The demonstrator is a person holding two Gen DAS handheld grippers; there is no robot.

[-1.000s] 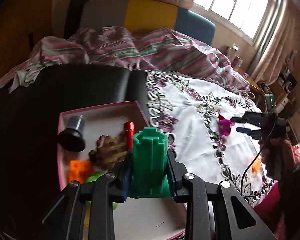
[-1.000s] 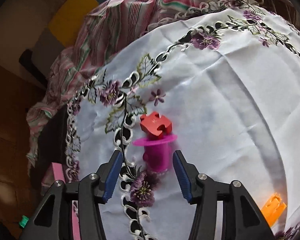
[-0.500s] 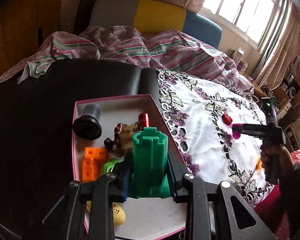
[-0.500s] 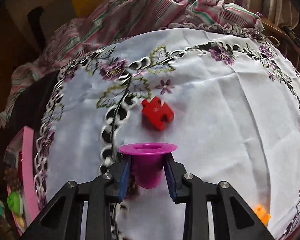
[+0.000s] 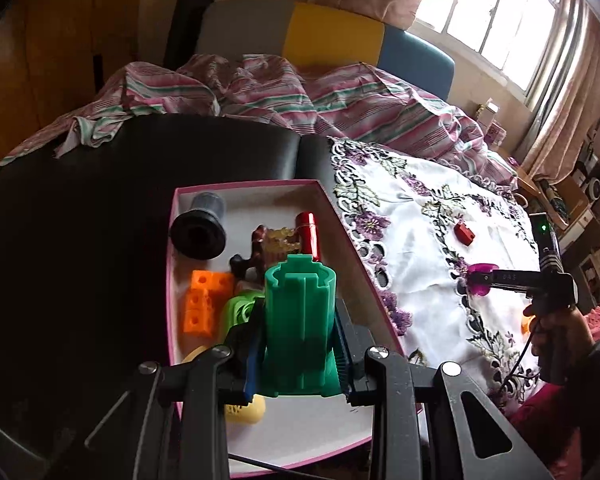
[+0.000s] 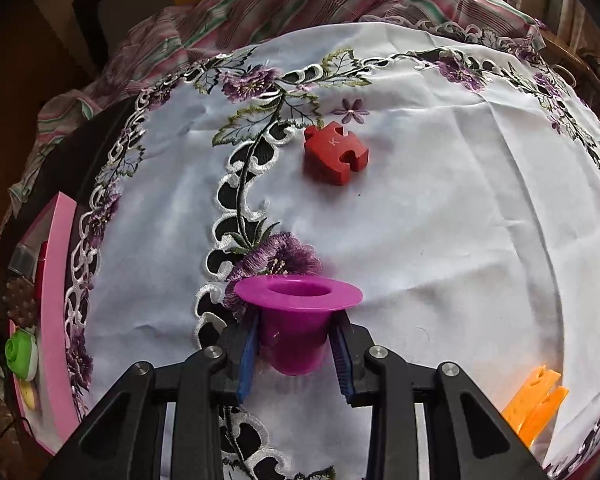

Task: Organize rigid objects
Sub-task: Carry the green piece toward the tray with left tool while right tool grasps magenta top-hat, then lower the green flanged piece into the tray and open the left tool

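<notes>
My left gripper (image 5: pixel 298 354) is shut on a green ribbed plastic cylinder (image 5: pixel 299 320), held upright over the near half of a pink-rimmed box (image 5: pixel 348 240). Inside the box lie a black funnel-shaped piece (image 5: pixel 198 230), a red tube (image 5: pixel 309 231), orange blocks (image 5: pixel 204 302), a light green piece (image 5: pixel 240 312) and a yellow piece (image 5: pixel 246 410). My right gripper (image 6: pixel 296 354) is shut on a magenta flanged cup (image 6: pixel 296 316), held above the embroidered white cloth (image 6: pixel 440 220). A red puzzle-shaped block (image 6: pixel 335 155) lies on the cloth beyond it.
An orange block (image 6: pixel 536 400) lies on the cloth at the near right. The pink box's wall (image 6: pixel 58 300) shows at the left edge of the right wrist view. A striped blanket (image 5: pixel 260 92) is heaped behind, black upholstery (image 5: pixel 80 220) lies left of the box, and a person's hand (image 5: pixel 556 332) holds the right gripper.
The right gripper closed on the magenta cup and lifted it off the cloth, away from the red block. The left gripper drifted with the green cylinder, so more of the box shows.
</notes>
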